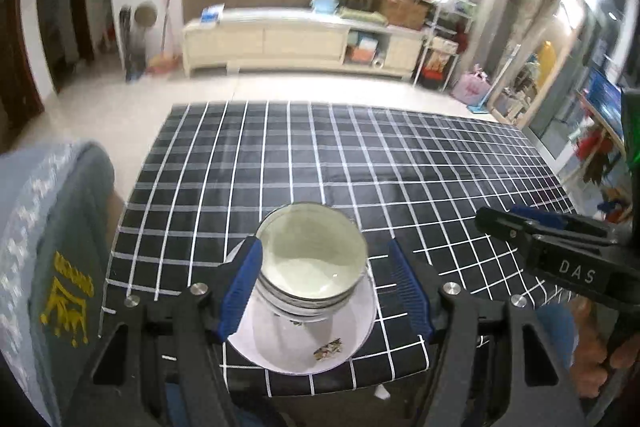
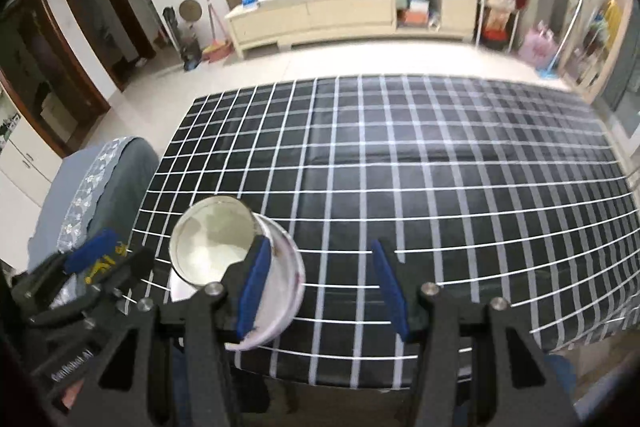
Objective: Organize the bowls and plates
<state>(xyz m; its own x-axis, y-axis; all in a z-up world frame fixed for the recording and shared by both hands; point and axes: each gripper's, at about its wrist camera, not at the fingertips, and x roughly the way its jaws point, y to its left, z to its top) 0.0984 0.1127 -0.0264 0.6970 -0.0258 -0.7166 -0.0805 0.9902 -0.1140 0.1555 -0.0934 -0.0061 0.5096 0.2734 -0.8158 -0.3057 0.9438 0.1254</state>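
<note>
Two grippers, both mine, hang above the near edge of the checked tablecloth [image 2: 440,163], and neither has hold of anything. My left gripper [image 1: 326,291] has its blue pads parted about halfway, and the stack of bowls [image 1: 312,259] shows between them, but lower down on the table; I judge the pads are not pressing on it. My right gripper [image 2: 324,291] is likewise half parted over bare cloth, with the stack just off its left finger.

Everything the task concerns sits in one pile near the table's front edge: several bowls nested one inside another, standing on a white plate [image 1: 304,343] with a small flowered print near its rim. The top bowl looks empty, pale inside with only a sheen of light; what lies in the lower bowls I cannot see. The plate carries nothing besides the bowls.

I judge the sorting is close to finished, since the rest of the cloth shows no other dishes. If the stack needs a last nudge, I would come down straight, keep the pads level with the top bowl's wall and squeeze gently, because nested bowls can tip or slide on a smooth plate. The right gripper should stay clear of the plate's rim while the left works
</note>
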